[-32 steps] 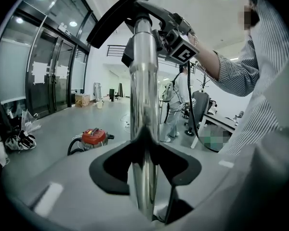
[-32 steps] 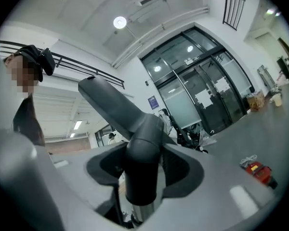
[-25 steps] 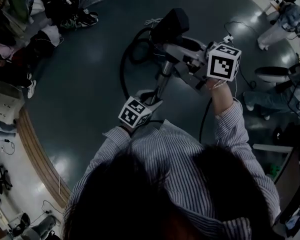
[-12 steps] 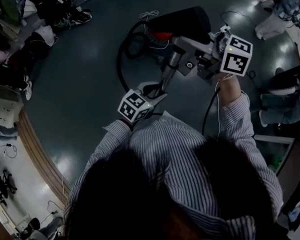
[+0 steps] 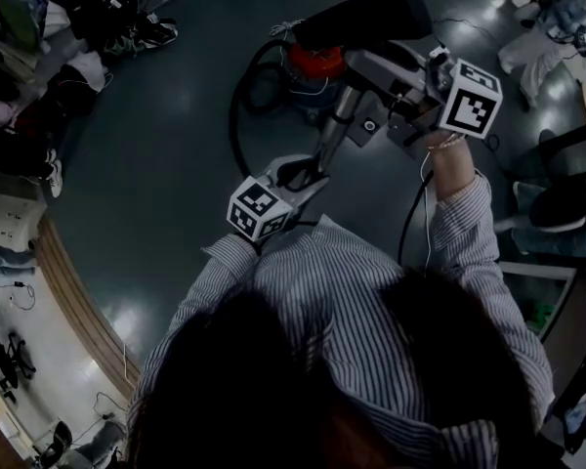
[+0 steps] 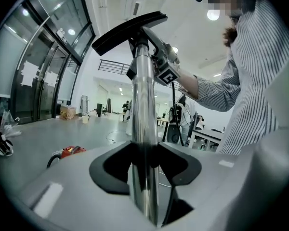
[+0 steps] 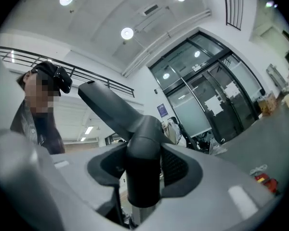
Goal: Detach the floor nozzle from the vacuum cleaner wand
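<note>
The chrome wand (image 5: 330, 135) is lifted off the floor, and the black floor nozzle (image 5: 366, 16) sits at its far end, raised and still joined to it. My left gripper (image 5: 311, 172) is shut on the wand's lower part. In the left gripper view the wand (image 6: 143, 105) runs straight up between the pads to the nozzle (image 6: 130, 27). My right gripper (image 5: 396, 78) is shut on the nozzle's dark neck (image 7: 143, 162), just below the nozzle head (image 7: 108, 107). The two grippers are apart along the tube, with the right one farther out.
The red vacuum body (image 5: 315, 63) stands on the dark floor beyond the wand, with a black hose (image 5: 240, 106) looping to its left. Bags and shoes (image 5: 156, 32) lie at the upper left. People sit at desks on the right (image 5: 557, 13). A cable (image 5: 410, 218) hangs by my right arm.
Both grippers have lifted with the wand and nozzle held. In the head view the nozzle has swung up and to the right, uncovering the red vacuum body beneath it.
</note>
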